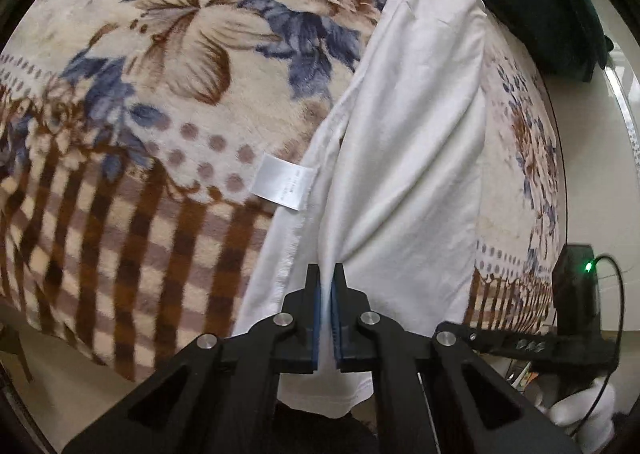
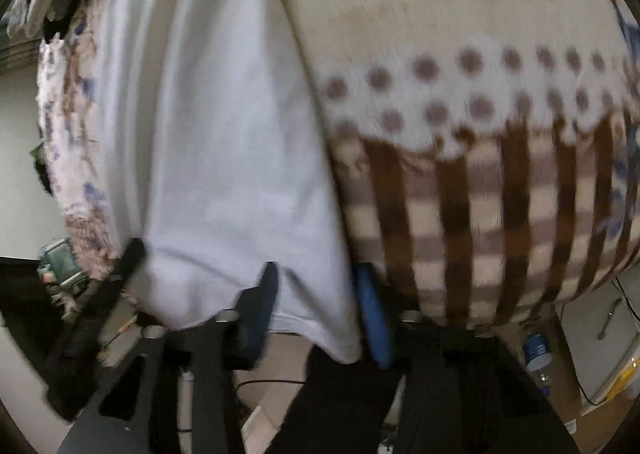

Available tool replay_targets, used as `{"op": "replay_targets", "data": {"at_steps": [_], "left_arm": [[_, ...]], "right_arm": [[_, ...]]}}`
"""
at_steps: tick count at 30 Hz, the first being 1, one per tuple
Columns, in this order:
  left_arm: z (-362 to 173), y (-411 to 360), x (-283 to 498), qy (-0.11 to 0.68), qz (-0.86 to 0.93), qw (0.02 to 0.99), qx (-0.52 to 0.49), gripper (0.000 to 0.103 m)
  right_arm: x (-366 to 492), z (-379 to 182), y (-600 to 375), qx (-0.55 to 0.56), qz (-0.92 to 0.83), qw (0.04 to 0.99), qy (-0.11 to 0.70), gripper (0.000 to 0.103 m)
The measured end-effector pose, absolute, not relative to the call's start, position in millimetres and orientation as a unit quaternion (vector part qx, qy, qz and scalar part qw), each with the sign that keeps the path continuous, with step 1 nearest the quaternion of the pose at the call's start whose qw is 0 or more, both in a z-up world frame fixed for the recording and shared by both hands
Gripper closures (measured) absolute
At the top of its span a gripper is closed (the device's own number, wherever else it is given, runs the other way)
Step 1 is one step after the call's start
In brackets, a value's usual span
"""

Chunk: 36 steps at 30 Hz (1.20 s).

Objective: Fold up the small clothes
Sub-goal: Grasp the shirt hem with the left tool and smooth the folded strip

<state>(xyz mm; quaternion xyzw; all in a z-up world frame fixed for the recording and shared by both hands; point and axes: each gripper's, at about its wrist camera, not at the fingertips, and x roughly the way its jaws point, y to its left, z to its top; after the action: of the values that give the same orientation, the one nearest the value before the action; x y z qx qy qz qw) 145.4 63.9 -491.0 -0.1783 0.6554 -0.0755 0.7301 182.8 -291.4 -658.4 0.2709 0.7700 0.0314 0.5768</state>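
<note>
The left gripper [image 1: 327, 278] has its two black fingers pressed almost together, their blue pads pinching a thin gathered ridge of the white garment [image 1: 408, 142]. From that pinch the soft, matte cloth fans out ahead of the claw in long smooth folds, running up and away across the plush blanket [image 1: 120, 182], while its stitched hem hangs down below the fingers over the blanket's near edge. A glossy rectangular care label [image 1: 282, 183] sticks out flat from the garment's seam, ahead and to the left of the claw. The blanket is thick and fuzzy, printed with large cream, brown and blue flowers, a band of mauve dots and a brown checked border nearest the claw. In the blurred right wrist view, the right gripper [image 2: 320, 306] stands with its fingers well apart, and the garment's lower edge [image 2: 240, 174] hangs between them; whether the blue pads [image 2: 374, 318] touch the cloth cannot be told through the blur. Here the cloth looks bluish-white and smooth, rising straight ahead of the claw, with the blanket's dotted and striped border [image 2: 480, 174] to the right of it.
</note>
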Motion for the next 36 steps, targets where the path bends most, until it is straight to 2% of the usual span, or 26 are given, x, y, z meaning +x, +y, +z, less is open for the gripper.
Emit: {"op": "replay_targets", "data": {"at_steps": [1,4,6,12,17,18,19,21,22,24,25,30,36], "left_arm": [[-491,66,146,0.656,-0.074,0.731,-0.173,0.1],[-499,62,149,0.662,-0.075,0.728,-0.159,0.1],[-511,69,145,0.673,-0.071,0.716,-0.17,0.096],[-523,77,137,0.684,-0.071,0.708,-0.164,0.095],[-499,83,140,0.688,-0.073,0.706,-0.148,0.095],[-488,84,142,0.685,-0.07,0.711,-0.142,0.092],[-477,86,146,0.679,-0.069,0.717,-0.14,0.088],[-454,90,161,0.66,-0.073,0.732,-0.151,0.071],[-442,91,173,0.65,-0.074,0.74,-0.158,0.067],[-425,89,202,0.626,-0.092,0.753,-0.178,0.049],[-418,86,220,0.615,-0.1,0.761,-0.181,0.046],[-399,49,336,0.562,-0.142,0.798,-0.164,0.045],[-423,10,470,0.57,-0.15,0.792,-0.159,0.045]], "right_arm": [[176,-660,-291,0.266,0.024,0.579,0.77,0.089],[163,-660,-286,0.255,0.019,0.589,0.767,0.093],[155,-659,-282,0.24,0.014,0.595,0.767,0.093],[128,-666,-266,0.252,0.011,0.588,0.769,0.093],[124,-662,-261,0.264,0.01,0.571,0.777,0.091],[125,-655,-262,0.264,0.009,0.572,0.777,0.082],[127,-646,-265,0.265,0.008,0.575,0.774,0.068],[135,-625,-269,0.274,0.01,0.589,0.76,0.052],[143,-610,-274,0.279,0.011,0.599,0.75,0.048],[160,-587,-280,0.287,0.008,0.618,0.732,0.048],[170,-575,-284,0.294,0.006,0.63,0.719,0.047],[249,-531,-307,0.313,-0.005,0.687,0.656,0.047],[359,-523,-344,0.306,-0.022,0.72,0.623,0.047]]}}
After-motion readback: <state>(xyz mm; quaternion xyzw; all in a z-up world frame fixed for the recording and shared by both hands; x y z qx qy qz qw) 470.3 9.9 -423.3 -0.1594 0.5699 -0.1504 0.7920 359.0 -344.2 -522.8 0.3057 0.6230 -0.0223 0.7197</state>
